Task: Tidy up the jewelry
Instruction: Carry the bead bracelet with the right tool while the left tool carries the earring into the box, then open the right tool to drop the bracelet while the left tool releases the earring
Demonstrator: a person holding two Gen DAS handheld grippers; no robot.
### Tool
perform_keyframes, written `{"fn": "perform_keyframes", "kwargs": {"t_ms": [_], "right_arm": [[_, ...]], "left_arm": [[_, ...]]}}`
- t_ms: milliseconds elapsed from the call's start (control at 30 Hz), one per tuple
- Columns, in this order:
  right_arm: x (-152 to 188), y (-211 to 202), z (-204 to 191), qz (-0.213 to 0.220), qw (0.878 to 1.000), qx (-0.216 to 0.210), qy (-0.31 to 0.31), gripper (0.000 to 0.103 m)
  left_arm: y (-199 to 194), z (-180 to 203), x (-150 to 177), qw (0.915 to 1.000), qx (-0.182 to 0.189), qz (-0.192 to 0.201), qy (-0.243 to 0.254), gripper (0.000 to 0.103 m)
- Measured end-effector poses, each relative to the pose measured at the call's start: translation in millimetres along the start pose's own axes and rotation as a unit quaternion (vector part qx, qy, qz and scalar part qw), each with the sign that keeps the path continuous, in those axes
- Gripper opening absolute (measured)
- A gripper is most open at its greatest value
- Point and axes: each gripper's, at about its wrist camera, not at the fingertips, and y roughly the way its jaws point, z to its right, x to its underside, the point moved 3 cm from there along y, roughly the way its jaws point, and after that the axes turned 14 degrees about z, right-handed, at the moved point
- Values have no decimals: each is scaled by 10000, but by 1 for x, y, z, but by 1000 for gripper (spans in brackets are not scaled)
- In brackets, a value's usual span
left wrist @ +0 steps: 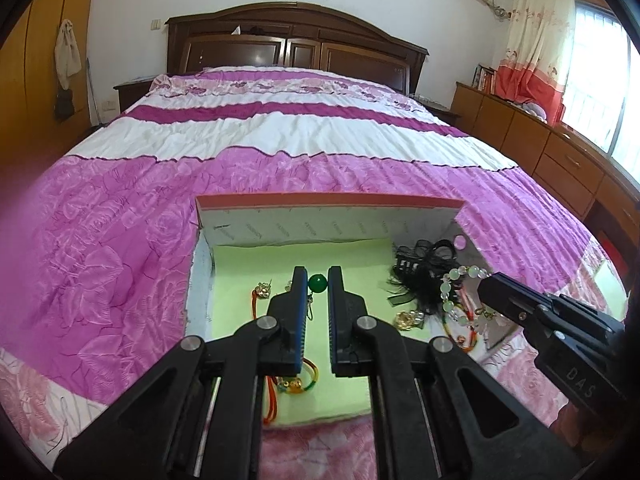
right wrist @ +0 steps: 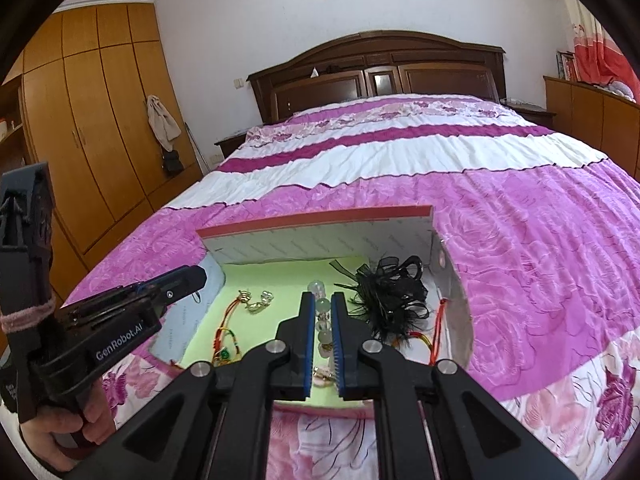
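An open box [left wrist: 320,226] with a light green floor lies on the bed; it also shows in the right wrist view [right wrist: 320,246]. My left gripper [left wrist: 318,280] is shut on a green bead [left wrist: 317,282] with a cord hanging below it, held over the box floor. My right gripper [right wrist: 322,300] is shut on a bracelet of clear and pale green beads [right wrist: 323,320], which hangs from it in the left wrist view [left wrist: 452,294]. A black feather hair clip [right wrist: 392,292] lies at the box's right. Gold earrings [right wrist: 256,302] and red-cord bracelets [right wrist: 226,338] lie at its left.
The pink and white bedspread [left wrist: 280,140] surrounds the box. A dark wooden headboard [left wrist: 296,40] stands at the far end. A wardrobe [right wrist: 92,120] is on the left and a low cabinet [left wrist: 560,152] runs along the right under the window.
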Motion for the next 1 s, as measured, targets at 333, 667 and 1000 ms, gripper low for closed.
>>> {"fn": "perform_keyframes", "kwargs": {"t_ms": [333,667,1000], "right_arm": [[18,44,5,-406,9991,111,-25,9],[31,63,11,-755,9970,180,-1,10],[18,41,3,-551,9985,26,10,22]], "left_arm": [[33,-9,20,9994,-103,-311,-89,1],[49,-15,32,9979,-195,-604,-112,3],[29,-17,19,9984,-203,-464,-260,21]]}}
